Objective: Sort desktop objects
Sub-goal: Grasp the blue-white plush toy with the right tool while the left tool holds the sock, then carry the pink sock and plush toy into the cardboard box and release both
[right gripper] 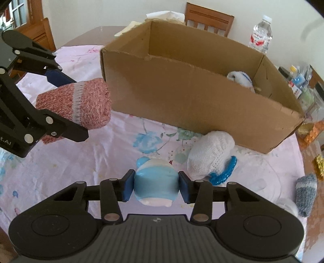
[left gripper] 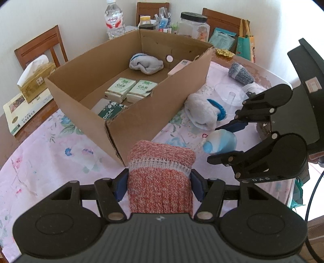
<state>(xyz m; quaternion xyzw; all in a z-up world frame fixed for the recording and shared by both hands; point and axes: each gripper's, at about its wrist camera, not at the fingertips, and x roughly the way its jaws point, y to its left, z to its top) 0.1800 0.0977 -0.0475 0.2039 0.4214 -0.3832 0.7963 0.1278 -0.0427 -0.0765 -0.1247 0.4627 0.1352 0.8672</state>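
The red sock (left gripper: 161,178) is clamped in the left gripper (left gripper: 160,182) just short of the cardboard box (left gripper: 141,113), which already holds a sock and packets, while the right gripper (right gripper: 156,187) grasps a blue toy (right gripper: 156,186); white sock (right gripper: 210,153) and grey sock (right gripper: 305,194) remain, the box floor partly hidden.

Wooden chairs (left gripper: 43,45) ring the table; a water bottle (left gripper: 114,19) stands beside a clear jar (left gripper: 193,25).
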